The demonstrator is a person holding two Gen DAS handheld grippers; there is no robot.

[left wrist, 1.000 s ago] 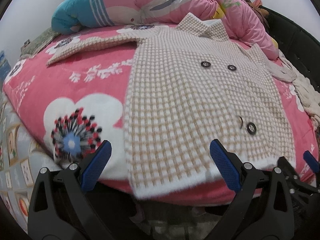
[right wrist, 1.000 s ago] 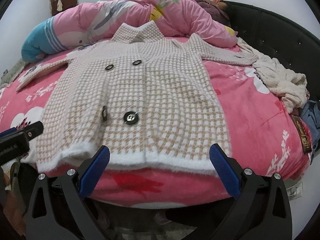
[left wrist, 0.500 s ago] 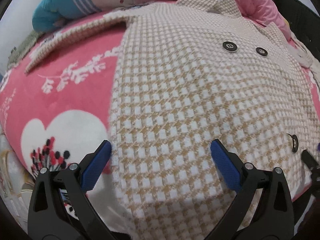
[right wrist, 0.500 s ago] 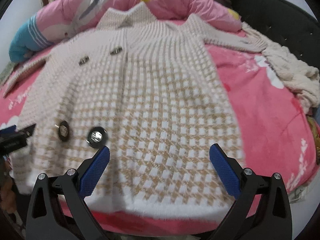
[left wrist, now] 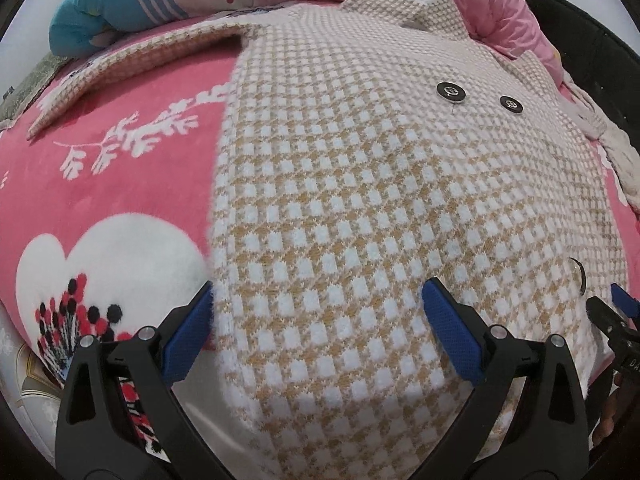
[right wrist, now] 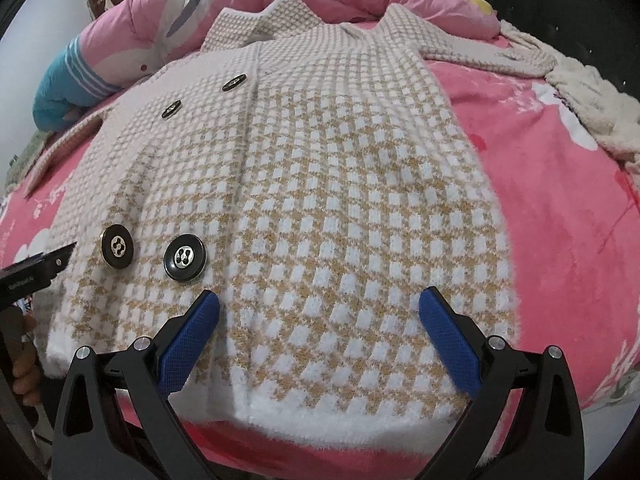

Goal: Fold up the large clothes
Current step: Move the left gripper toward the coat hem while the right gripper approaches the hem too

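Checked coat point(right wrist: 320, 184) lying flat, buttoned and unfolded on the pink bed point(right wrist: 560, 220), sleeves outstretched; left gripper point(left wrist: 316, 332) and right gripper point(right wrist: 318, 332) poised over its hem, jaws spread and empty, every fold remaining.

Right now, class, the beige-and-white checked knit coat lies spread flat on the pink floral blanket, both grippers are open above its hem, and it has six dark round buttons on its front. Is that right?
Not quite: the beige-and-white checked knit coat shows four dark round buttons, not six, as the right wrist view shows. It does lie flat on the pink floral blanket, with the left gripper and right gripper open above its hem.
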